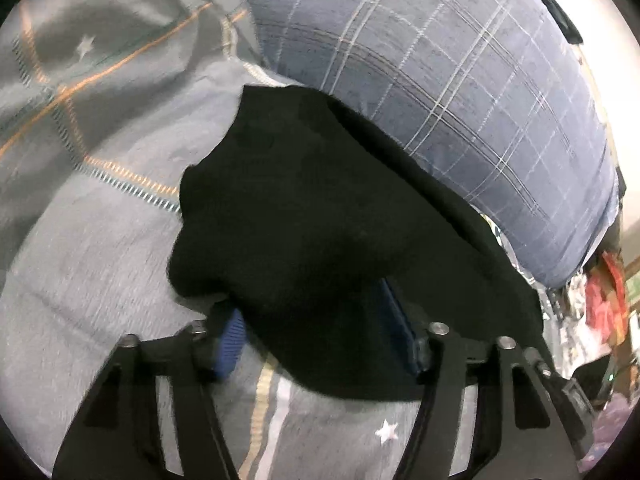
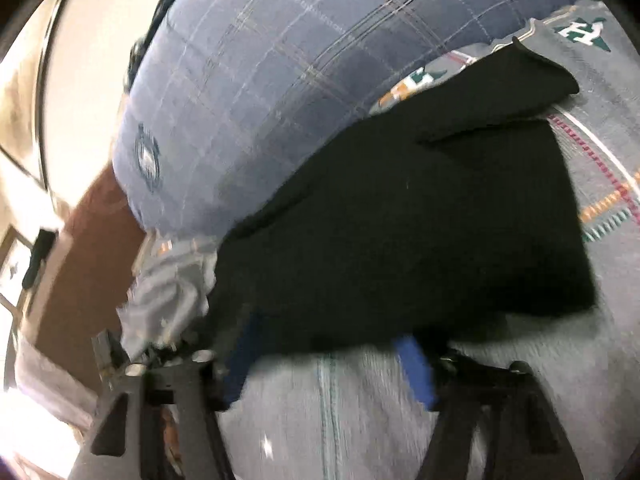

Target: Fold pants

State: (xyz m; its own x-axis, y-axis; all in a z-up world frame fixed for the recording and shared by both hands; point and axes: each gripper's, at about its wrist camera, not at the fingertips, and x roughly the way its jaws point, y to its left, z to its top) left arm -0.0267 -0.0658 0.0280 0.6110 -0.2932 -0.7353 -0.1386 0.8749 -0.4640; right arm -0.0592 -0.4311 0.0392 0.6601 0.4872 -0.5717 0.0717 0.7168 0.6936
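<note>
The black pants (image 1: 320, 220) (image 2: 400, 220) are draped over both tools' fingertips on the grey bedspread (image 1: 80, 260). A blue plaid pillow (image 1: 460, 80) is pressed against the far edge. Whether the left tool (image 1: 320, 344) and right tool (image 2: 328, 364) are clenched cannot be told.

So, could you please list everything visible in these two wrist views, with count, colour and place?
pants: one, black, spread on the bedspread, near edge over both grippers' fingers.
pillow: one, blue-grey plaid, just beyond the pants.
bedspread: one, grey with orange lines and white stars, under the pants.
clutter: several red and white items, too blurred to name, at the far right edge of the left view.
wall: cream, left side of the right view.
left gripper: one, black with blue pads, fingers spread wide beneath the cloth edge.
right gripper: one, black with blue pads, likewise spread.
</note>
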